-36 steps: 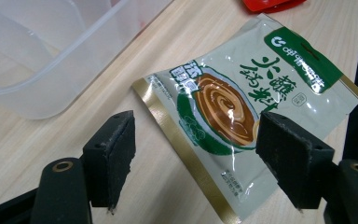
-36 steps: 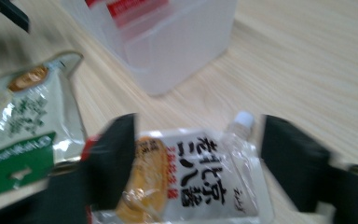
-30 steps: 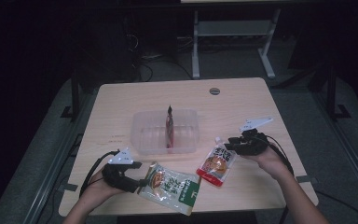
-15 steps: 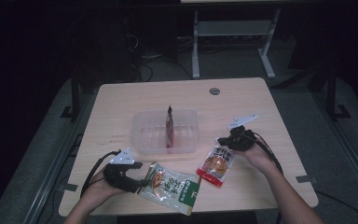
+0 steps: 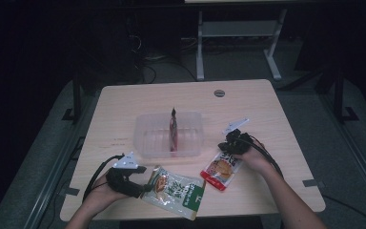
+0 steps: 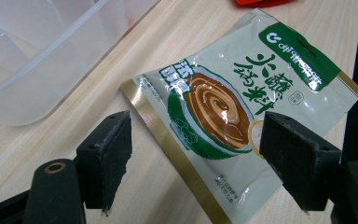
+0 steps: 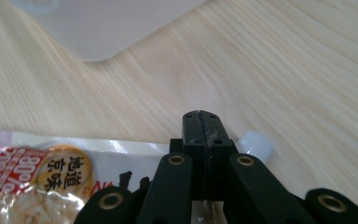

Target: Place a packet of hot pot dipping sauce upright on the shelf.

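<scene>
A green sauce pouch lies flat near the table's front edge. My left gripper is open, one jaw on either side of the pouch's lower left corner and neither pad pressing it. A red spout pouch lies to the right. My right gripper sits at that pouch's top edge beside its white cap. Its jaws are pressed together, with a sliver of film between them.
A clear plastic container stands mid-table, with a dark red pouch upright inside it. The wooden table has a round cable hole at the back. Dark floor and a white stand lie beyond.
My right hand has moved left and down onto the top of the red pouch. The left gripper and the green pouch have stayed put.
</scene>
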